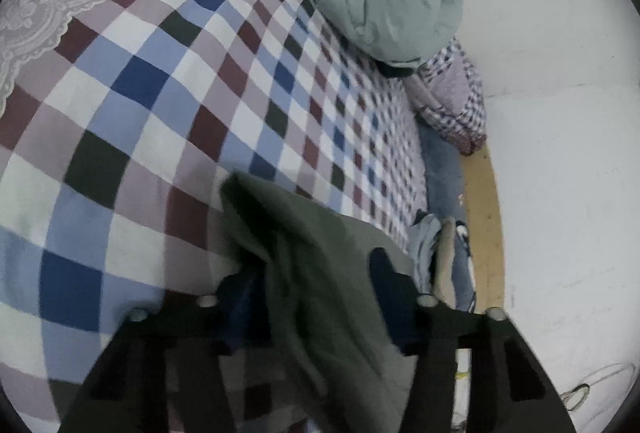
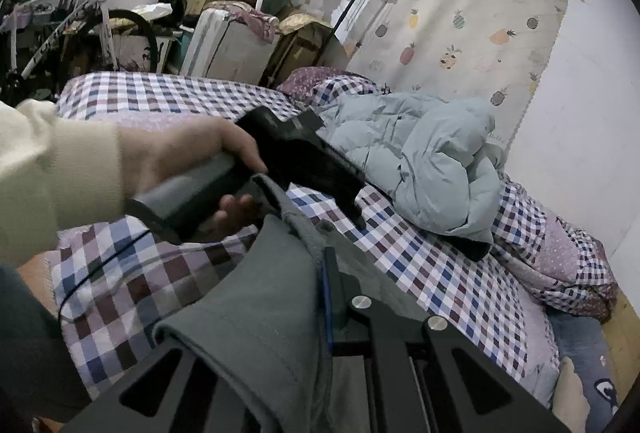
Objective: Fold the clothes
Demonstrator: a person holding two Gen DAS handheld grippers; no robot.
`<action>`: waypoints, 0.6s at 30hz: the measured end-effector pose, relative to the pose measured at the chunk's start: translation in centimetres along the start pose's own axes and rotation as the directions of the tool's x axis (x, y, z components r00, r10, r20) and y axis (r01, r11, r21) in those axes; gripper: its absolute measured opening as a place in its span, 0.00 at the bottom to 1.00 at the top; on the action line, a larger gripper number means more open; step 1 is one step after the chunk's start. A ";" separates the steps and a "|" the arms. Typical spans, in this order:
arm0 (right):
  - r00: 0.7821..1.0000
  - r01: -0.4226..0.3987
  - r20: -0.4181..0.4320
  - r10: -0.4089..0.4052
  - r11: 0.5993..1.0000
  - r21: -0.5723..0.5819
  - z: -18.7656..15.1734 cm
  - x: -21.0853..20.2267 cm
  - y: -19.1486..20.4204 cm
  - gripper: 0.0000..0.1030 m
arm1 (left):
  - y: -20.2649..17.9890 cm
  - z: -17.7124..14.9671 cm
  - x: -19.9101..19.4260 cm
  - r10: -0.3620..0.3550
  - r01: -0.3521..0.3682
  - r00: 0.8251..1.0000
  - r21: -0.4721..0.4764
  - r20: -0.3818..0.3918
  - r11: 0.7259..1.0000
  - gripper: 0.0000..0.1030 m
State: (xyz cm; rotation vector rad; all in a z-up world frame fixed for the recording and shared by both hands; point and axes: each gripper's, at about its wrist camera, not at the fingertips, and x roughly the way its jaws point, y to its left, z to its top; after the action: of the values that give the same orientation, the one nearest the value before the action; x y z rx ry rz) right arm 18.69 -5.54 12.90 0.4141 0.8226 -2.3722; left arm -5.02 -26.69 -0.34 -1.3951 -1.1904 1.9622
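Item: grey-green garment (image 1: pixel 320 273), held above the near edge of the checked bedsheet (image 1: pixel 168 81), bunched and hanging in folds rather than lying flat.

Left gripper (image 1: pixel 316 297): fingers partly closed with the cloth pinched between them.

Right gripper (image 2: pixel 280 321): cloth draped across and between its fingers, one finger buried; whether it clamps the fabric I cannot tell.

Left hand (image 2: pixel 188 157): on the handle of the left gripper, cream sleeve (image 2: pixel 52 169) at near left.

Surroundings: pale blue quilt (image 2: pixel 432 161) heaped at far right; checked pillow (image 2: pixel 560 257) beyond it.

Risks, as judged: thin bunched cloth may slip from a shallow pinch; uneven tension between the grippers would skew any crease; slack fabric could snag on the finger hardware; the quilt limits flat space.
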 end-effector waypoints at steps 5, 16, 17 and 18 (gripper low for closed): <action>1.000 -0.011 0.015 0.011 1.000 0.014 -0.2 -1.5 -0.3 0.03 | -0.5 0.0 -1.0 -0.008 0.008 1.000 0.025 0.026 1.000 0.24; 1.000 -0.015 0.027 0.014 1.000 0.025 -0.1 -4.2 0.5 0.03 | -4.9 -1.1 -5.6 -0.041 0.020 0.990 0.154 0.137 0.988 0.07; 0.999 -0.018 0.035 0.017 0.999 0.029 0.2 -4.6 0.7 0.03 | -5.3 -1.2 -6.1 -0.045 0.020 0.988 0.166 0.146 0.986 0.07; 0.999 -0.020 0.043 0.019 0.999 0.033 0.6 -5.0 1.0 0.03 | -6.0 -1.4 -7.1 -0.051 0.024 0.988 0.176 0.149 0.984 0.07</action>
State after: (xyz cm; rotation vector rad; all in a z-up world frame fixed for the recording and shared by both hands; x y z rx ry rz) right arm 23.13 -4.41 15.20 0.3813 0.7575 -2.3711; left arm -1.67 -28.42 8.28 -1.1442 -1.0719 2.1223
